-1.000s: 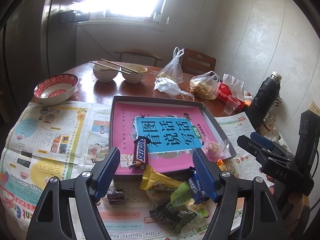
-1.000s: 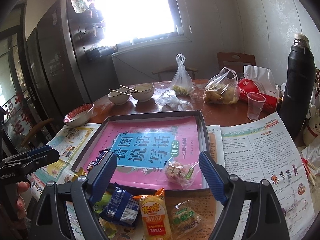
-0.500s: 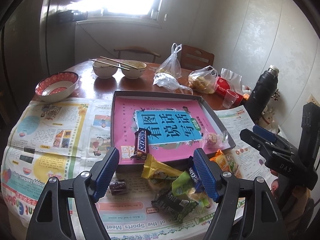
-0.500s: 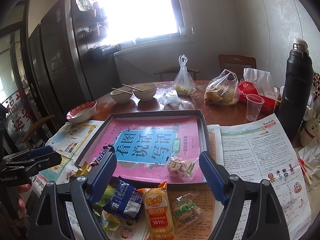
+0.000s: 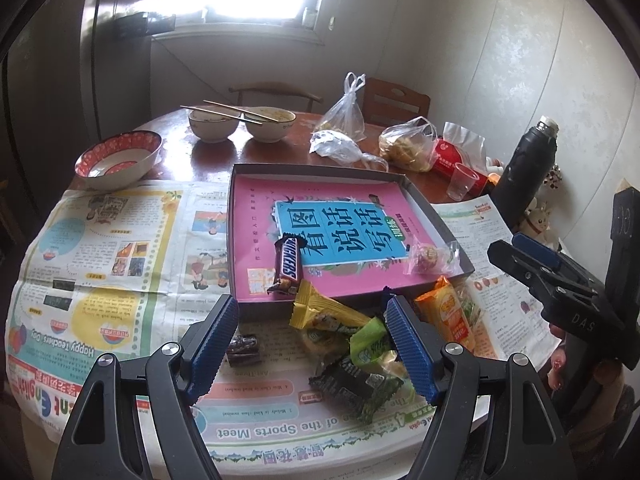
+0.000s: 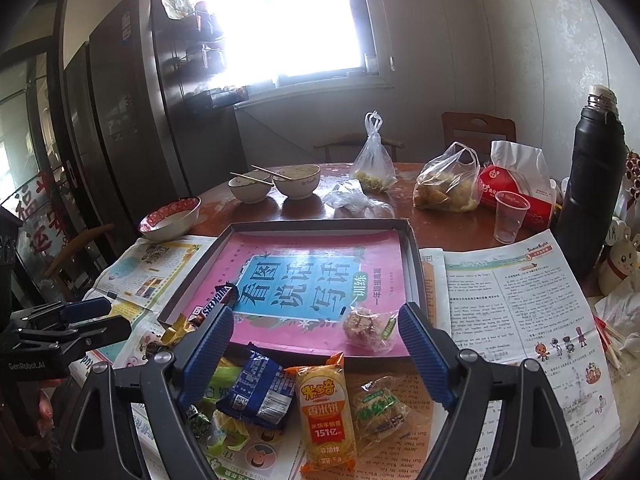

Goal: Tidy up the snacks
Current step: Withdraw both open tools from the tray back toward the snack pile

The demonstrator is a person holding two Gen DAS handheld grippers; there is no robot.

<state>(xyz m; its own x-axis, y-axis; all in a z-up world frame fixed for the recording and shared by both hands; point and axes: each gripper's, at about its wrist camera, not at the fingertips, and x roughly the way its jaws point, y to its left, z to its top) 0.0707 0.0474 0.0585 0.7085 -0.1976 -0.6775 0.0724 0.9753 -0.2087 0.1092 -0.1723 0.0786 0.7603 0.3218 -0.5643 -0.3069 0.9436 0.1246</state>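
A shallow grey tray [image 5: 436,216] [image 6: 414,264] lined with a pink and blue booklet lies mid-table. In it are a Snickers bar [image 5: 289,266] [image 6: 214,304] and a clear-wrapped round cake [image 5: 428,258] [image 6: 366,326]. Before its near edge lies a heap of snacks: a yellow packet [image 5: 320,314], a green one [image 5: 370,346], a dark one [image 5: 354,384], a small brown sweet [image 5: 242,350], an orange rice-cracker pack [image 6: 326,404], a blue packet [image 6: 260,390] and a clear-wrapped biscuit [image 6: 378,406]. My left gripper [image 5: 312,338] hangs open above the heap. My right gripper [image 6: 316,350] is open too, holding nothing.
Newspapers [image 5: 100,248] cover the near table. Behind the tray stand a red-rimmed bowl [image 5: 118,156], two bowls with chopsticks [image 5: 240,122], tied plastic bags [image 6: 446,184], a tissue pack [image 6: 516,184] and a plastic cup [image 6: 508,216]. A tall black flask [image 6: 596,184] stands at right.
The view from both grippers has drawn back and up slightly, so more of the snack heap shows. Both stay open and no snack has moved.
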